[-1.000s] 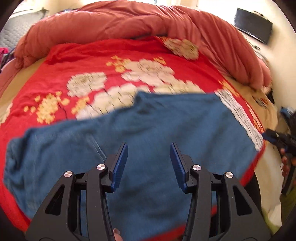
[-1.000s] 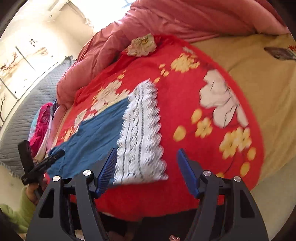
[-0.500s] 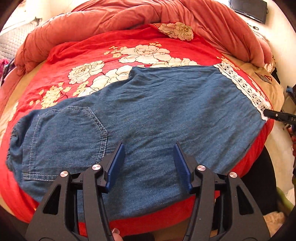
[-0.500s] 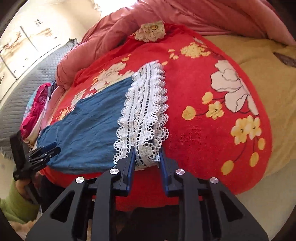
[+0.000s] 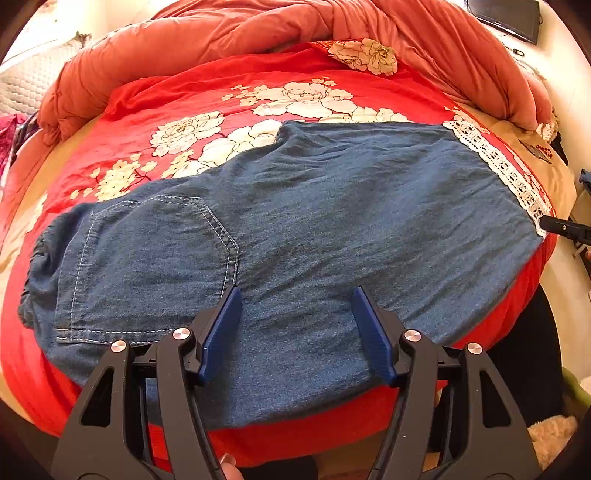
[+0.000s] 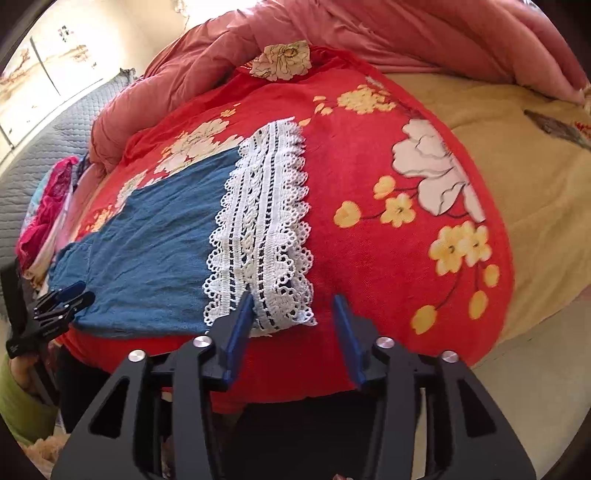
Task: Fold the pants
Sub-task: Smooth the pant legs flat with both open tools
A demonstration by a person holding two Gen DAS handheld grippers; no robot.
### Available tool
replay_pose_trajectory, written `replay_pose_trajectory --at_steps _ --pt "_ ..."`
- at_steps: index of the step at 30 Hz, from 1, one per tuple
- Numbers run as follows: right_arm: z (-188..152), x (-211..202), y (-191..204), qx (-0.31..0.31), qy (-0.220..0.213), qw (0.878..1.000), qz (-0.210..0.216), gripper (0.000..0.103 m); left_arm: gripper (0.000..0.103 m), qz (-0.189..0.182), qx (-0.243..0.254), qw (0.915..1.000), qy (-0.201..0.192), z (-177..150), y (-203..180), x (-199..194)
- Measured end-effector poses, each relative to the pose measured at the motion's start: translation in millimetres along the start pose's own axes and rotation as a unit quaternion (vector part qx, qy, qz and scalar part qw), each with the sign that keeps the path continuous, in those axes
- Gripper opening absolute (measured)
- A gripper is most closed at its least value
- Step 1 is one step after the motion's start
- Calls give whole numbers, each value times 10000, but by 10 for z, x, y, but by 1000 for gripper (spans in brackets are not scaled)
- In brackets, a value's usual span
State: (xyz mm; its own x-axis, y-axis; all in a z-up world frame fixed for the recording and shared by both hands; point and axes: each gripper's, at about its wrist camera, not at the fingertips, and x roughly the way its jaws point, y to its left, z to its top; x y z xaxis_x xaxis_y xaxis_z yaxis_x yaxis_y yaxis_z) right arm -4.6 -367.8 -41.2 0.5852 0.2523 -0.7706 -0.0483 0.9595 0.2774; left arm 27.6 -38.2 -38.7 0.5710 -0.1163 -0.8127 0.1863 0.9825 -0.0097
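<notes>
On the red floral bedspread (image 5: 155, 107) the denim pants (image 5: 332, 229) lie flat near the edge, both grippers, left (image 5: 297, 334) and right (image 6: 293, 332), opening empty, so pinch the lace hem (image 6: 264, 229) squarely before folding leftward.

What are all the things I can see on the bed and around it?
pants: one, blue denim, flat on the red blanket
lace trim: one, white, on the pants' leg end
pocket: one, blue, near the waist end
red blanket: one, red with flowers, on the bed
quilt: one, salmon pink, bunched at the far side
beige sheet: one, beside the blanket
left tool: black with blue pads, jaws opening above the denim
right tool: black with blue pads, jaws opening at the lace corner
</notes>
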Motion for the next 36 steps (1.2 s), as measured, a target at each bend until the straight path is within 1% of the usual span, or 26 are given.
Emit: replay_pose_trajectory --at_steps 2,3,6,13,15,17,19,23,26,29,31,32,36 --pt "9 -53 30 -90 -54 9998 -173 46 57 -7 -10 10000 -7 1 -3 -12" --pt "18 -85 50 -138 -95 9995 -255 50 59 -21 -13 10000 -15 4 -4 -19" --pt "42 -173 84 -201 -236 9987 -395 52 65 -18 55 10000 -24 8 -41 -45" --pt "124 -239 218 -386 -389 9977 -405 56 72 -91 223 9996 -142 46 -163 -161" --pt "134 -249 289 -451 -424 9974 -360 61 74 -124 240 9995 -177 61 -179 -192" --pt "148 -247 374 -518 -452 9970 -342 63 77 -133 271 9993 -222 78 -202 -222" --pt "152 -240 461 -572 -466 9970 -245 64 82 -177 313 9990 -262 95 -231 -250" --pt "160 -175 633 -723 -409 9965 -104 64 86 -258 390 9985 -284 110 -296 -247" --pt "135 -94 763 -849 -315 9959 15 64 86 -314 433 9983 -217 97 -344 -190" --pt "94 23 839 -948 -142 9954 55 64 86 -341 468 9983 -56 59 -383 -90" --pt "63 106 846 -931 39 9956 70 64 86 -312 478 9983 116 14 -404 -2" --pt "42 168 822 -876 171 9960 57 64 86 -284 490 9983 130 -3 -411 21" --pt "27 190 747 -732 233 9969 149 64 87 -269 515 9983 107 -24 -401 40"
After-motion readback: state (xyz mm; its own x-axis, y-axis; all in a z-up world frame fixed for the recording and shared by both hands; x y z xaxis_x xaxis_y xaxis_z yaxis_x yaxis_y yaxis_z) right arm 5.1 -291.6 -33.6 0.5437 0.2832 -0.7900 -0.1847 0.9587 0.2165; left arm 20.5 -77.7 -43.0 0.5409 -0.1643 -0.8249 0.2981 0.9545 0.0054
